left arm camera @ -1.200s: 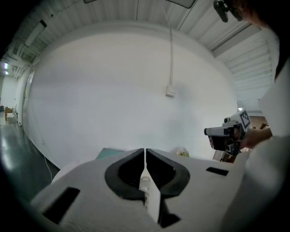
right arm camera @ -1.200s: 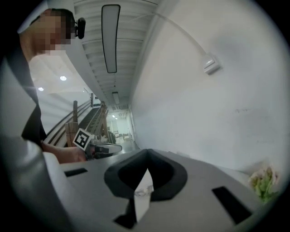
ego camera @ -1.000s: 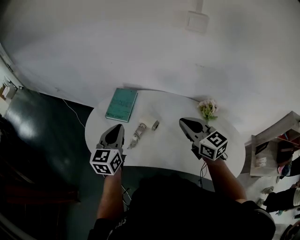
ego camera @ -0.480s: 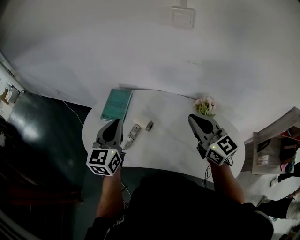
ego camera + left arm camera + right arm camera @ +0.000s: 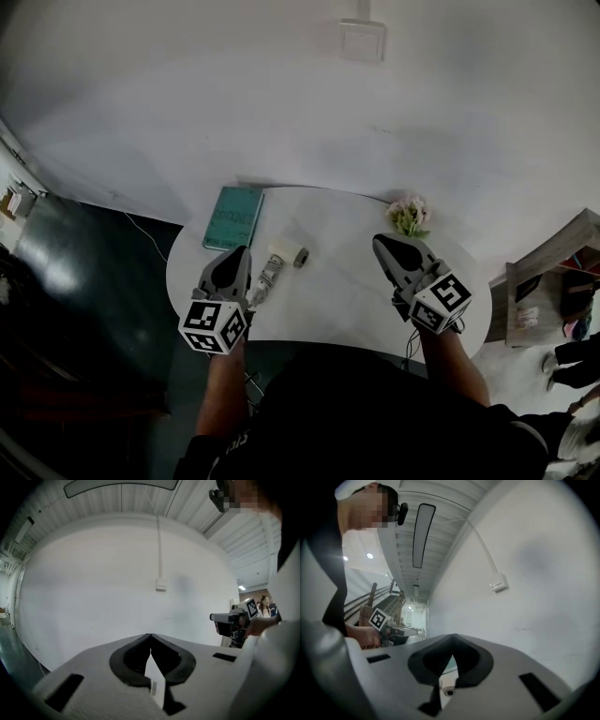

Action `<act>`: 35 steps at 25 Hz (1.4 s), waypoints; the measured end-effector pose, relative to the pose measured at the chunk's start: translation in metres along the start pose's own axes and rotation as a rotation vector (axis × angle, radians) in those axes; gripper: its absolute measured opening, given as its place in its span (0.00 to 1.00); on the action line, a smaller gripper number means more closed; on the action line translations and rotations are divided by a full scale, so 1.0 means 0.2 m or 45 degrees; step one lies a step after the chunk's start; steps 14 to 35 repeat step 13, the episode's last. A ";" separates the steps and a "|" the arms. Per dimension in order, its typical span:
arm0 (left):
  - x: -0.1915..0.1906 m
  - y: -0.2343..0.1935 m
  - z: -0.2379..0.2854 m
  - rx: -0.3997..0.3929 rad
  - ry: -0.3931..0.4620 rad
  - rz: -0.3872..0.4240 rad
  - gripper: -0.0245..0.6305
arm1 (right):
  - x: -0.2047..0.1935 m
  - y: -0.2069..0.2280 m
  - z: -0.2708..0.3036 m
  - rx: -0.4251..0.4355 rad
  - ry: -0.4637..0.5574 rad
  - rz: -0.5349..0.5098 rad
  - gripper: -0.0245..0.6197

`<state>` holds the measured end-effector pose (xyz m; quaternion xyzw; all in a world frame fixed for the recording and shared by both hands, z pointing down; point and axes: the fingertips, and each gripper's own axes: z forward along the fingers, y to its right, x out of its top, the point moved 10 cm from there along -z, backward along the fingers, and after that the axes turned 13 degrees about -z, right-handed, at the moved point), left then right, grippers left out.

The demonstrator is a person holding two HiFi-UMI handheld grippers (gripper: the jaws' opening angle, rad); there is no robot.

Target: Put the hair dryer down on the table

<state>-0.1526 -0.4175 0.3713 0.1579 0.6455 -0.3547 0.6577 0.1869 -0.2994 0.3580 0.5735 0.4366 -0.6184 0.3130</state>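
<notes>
The white and grey hair dryer (image 5: 277, 266) lies on the round white table (image 5: 337, 300), left of its middle, and nothing holds it. My left gripper (image 5: 235, 253) hovers just left of it, shut and empty; in the left gripper view its jaws (image 5: 150, 635) meet at the tips against the white wall. My right gripper (image 5: 379, 243) is over the table's right side, well apart from the dryer and also shut with nothing in it. In the right gripper view a small white part with a dark hole (image 5: 449, 692) shows through the gap below the tips.
A teal book (image 5: 232, 217) lies at the table's back left. A small bunch of flowers (image 5: 410, 215) stands at the back right. A cable (image 5: 141, 231) runs over the dark floor on the left. Shelving (image 5: 553, 281) stands at far right.
The right gripper has drifted a little to the right, away from the dryer. The left gripper has stayed beside the dryer, which has not moved on the table.
</notes>
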 end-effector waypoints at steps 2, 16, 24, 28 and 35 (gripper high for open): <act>0.01 0.00 -0.01 -0.061 0.024 0.002 0.04 | 0.01 -0.02 0.02 0.010 0.007 -0.001 0.04; 0.01 -0.08 -0.06 -0.017 0.034 0.033 0.08 | 0.02 -0.10 0.10 0.058 0.008 -0.003 0.04; 0.01 -0.08 -0.06 -0.017 0.034 0.033 0.08 | 0.02 -0.10 0.10 0.058 0.008 -0.003 0.04; 0.01 -0.08 -0.06 -0.017 0.034 0.033 0.08 | 0.02 -0.10 0.10 0.058 0.008 -0.003 0.04; 0.01 -0.08 -0.06 -0.017 0.034 0.033 0.08 | 0.02 -0.10 0.10 0.058 0.008 -0.003 0.04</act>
